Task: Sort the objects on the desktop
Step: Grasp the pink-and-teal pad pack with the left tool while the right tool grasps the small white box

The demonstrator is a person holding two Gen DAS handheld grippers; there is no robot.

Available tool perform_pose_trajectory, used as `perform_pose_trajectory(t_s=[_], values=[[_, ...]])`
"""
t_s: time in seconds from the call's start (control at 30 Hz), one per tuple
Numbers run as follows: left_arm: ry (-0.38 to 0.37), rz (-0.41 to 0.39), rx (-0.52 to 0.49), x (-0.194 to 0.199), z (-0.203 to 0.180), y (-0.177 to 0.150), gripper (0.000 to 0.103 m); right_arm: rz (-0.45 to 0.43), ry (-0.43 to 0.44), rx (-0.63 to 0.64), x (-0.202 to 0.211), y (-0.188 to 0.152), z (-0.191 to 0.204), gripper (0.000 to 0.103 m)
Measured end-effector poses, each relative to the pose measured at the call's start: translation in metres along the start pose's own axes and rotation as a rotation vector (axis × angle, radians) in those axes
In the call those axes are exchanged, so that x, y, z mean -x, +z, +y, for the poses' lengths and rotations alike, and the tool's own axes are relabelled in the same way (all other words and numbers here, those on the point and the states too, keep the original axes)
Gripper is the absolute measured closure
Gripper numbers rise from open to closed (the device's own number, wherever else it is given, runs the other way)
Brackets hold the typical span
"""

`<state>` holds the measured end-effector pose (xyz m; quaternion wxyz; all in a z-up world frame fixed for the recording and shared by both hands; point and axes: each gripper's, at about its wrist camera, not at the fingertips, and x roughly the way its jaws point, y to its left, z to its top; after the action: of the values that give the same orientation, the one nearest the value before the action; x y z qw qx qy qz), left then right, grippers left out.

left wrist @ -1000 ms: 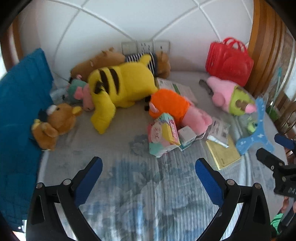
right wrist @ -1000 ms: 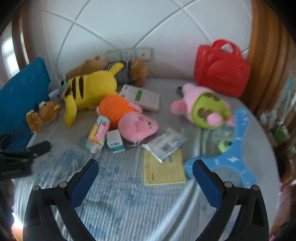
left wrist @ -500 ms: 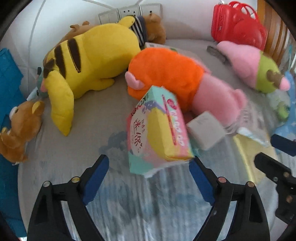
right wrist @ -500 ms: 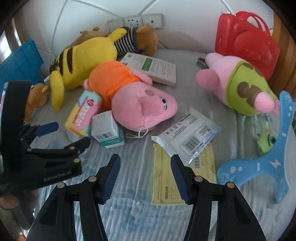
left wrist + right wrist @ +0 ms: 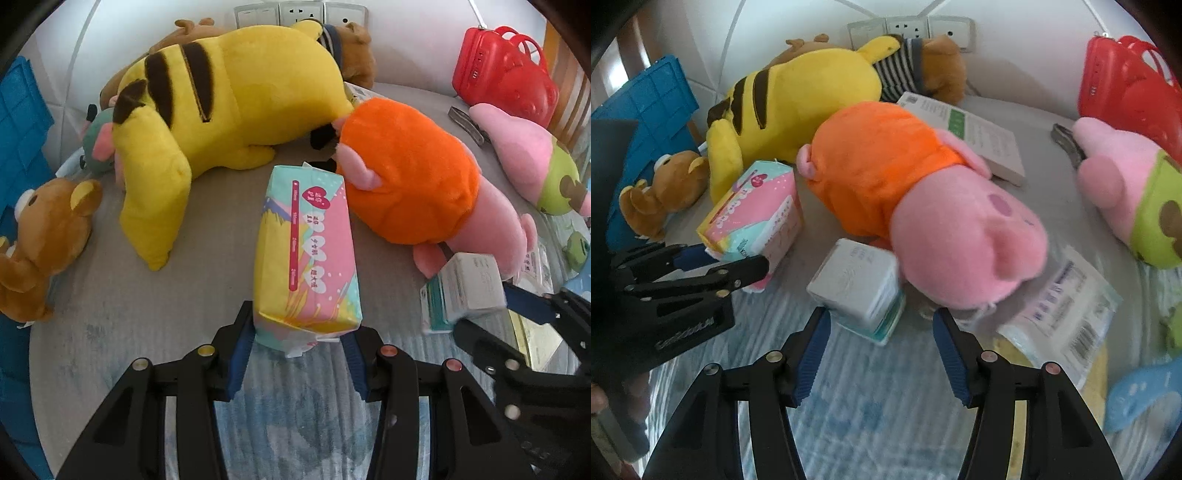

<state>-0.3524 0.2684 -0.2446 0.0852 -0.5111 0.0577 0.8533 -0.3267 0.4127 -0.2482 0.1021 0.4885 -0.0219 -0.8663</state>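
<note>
The pastel tissue pack [image 5: 306,254] lay just beside the orange-and-pink pig plush [image 5: 406,173], its near end between the closing jaws of the left gripper [image 5: 298,354], pads at its sides. On the pig's other side, the right gripper [image 5: 881,354] stood apart around a small white box [image 5: 855,288].

Everything sat on a bed [image 5: 110,314] with a grey-blue ribbed cover. On it lay a yellow plush [image 5: 221,99], a pig plush [image 5: 923,206] in orange, a small bear [image 5: 48,236], a second pink plush [image 5: 1126,184] in green, and a striped bear [image 5: 923,70] at the back. Also a pastel pack [image 5: 306,251], a little white box [image 5: 857,288], a flat white box [image 5: 975,136], a sachet [image 5: 1067,310], a yellow booklet [image 5: 532,343], a red bag [image 5: 506,74] and a blue crate [image 5: 653,122].
</note>
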Motion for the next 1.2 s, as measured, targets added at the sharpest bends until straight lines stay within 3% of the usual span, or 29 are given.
perform_pose_trajectory(t_s=[0.1, 0.13, 0.17, 0.27, 0.33, 0.37, 0.53, 0.7, 0.83, 0.87, 0.93, 1.0, 1.2], values=[[-0.002, 0.002, 0.004, -0.001, 0.003, -0.001, 0.058, -0.008, 0.004, 0.009, -0.003, 0.002, 0.005, 0.042], [-0.003, 0.002, 0.007, -0.002, 0.004, -0.001, 0.058, -0.013, 0.011, 0.012, -0.003, 0.001, 0.007, 0.038], [-0.004, 0.003, 0.009, -0.003, 0.005, -0.001, 0.059, -0.018, 0.011, 0.014, -0.003, 0.001, 0.008, 0.027], [-0.003, 0.002, 0.022, -0.004, 0.008, -0.001, 0.059, -0.031, 0.013, 0.012, -0.006, 0.000, 0.010, 0.025], [0.002, -0.001, 0.020, -0.002, 0.008, -0.003, 0.059, -0.022, 0.007, -0.007, -0.011, -0.001, 0.007, 0.040], [0.003, 0.001, 0.020, -0.002, 0.007, -0.004, 0.059, -0.015, 0.001, -0.017, -0.014, -0.001, 0.006, 0.057], [0.000, -0.002, 0.034, 0.011, 0.009, -0.010, 0.059, -0.029, 0.007, -0.030, -0.001, -0.005, 0.006, 0.061], [-0.001, -0.033, 0.052, 0.039, 0.013, -0.016, 0.059, -0.064, 0.009, -0.032, 0.026, -0.007, 0.011, 0.083], [-0.009, -0.024, 0.055, 0.049, 0.016, -0.027, 0.060, -0.067, -0.003, -0.047, 0.038, -0.014, 0.015, 0.085], [-0.009, -0.023, 0.053, 0.050, 0.017, -0.030, 0.060, -0.067, -0.006, -0.056, 0.039, -0.016, 0.015, 0.082], [-0.003, -0.019, 0.059, 0.049, 0.020, -0.033, 0.060, -0.068, -0.022, -0.070, 0.040, -0.020, 0.016, 0.061], [-0.004, -0.013, 0.063, 0.046, 0.021, -0.034, 0.059, -0.067, -0.020, -0.079, 0.039, -0.022, 0.016, 0.025], [-0.004, -0.006, 0.056, 0.038, 0.025, -0.027, 0.056, -0.072, -0.037, -0.100, 0.028, -0.011, 0.017, 0.022]])
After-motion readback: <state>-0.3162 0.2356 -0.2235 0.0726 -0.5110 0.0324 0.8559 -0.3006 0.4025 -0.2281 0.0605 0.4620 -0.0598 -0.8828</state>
